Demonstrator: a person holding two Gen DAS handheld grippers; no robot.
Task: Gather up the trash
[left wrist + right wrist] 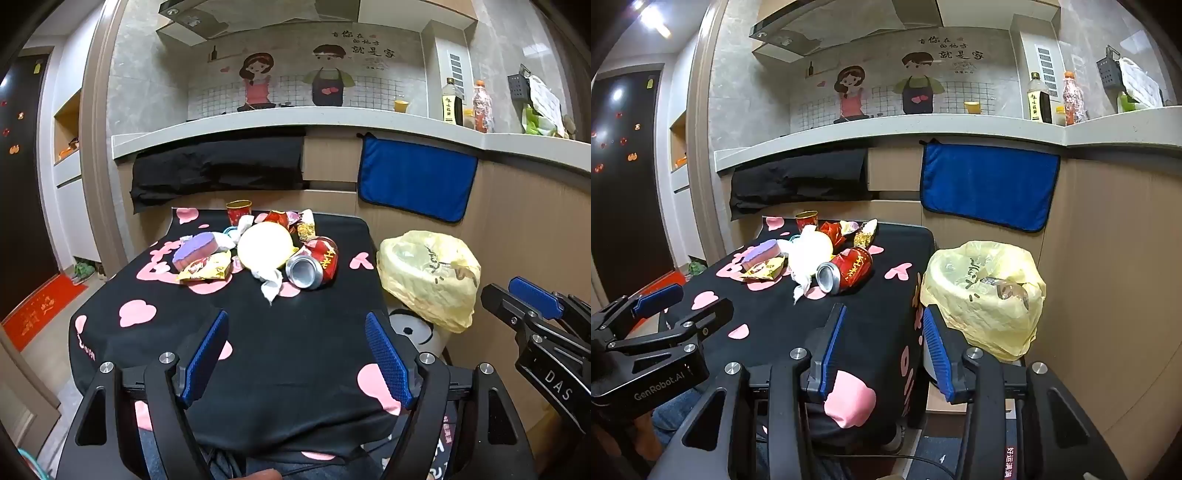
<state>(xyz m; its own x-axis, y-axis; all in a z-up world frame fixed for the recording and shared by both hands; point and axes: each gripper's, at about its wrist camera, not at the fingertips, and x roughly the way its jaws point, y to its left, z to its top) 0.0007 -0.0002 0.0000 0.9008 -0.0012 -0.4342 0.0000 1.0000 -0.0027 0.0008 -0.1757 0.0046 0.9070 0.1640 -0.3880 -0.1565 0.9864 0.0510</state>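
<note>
A heap of trash lies at the far end of the black table with pink hearts (258, 332): a crushed red can (314, 264) (846, 271), a round white ball-like item (265, 245), crumpled white tissue (271, 286), a yellow snack wrapper (205, 268), a purple sponge (194, 251), a red paper cup (239, 211). A bin lined with a yellow bag (428, 275) (986, 295) stands right of the table. My left gripper (297, 356) is open and empty over the near table end. My right gripper (884, 345) is open and empty at the table's right edge.
A kitchen counter (332, 120) runs behind the table, with bottles (452, 101) on it and a blue towel (415, 179) and black cloth (218, 166) hanging below. A red mat (37, 310) lies on the floor at left. Wood panelling stands right of the bin.
</note>
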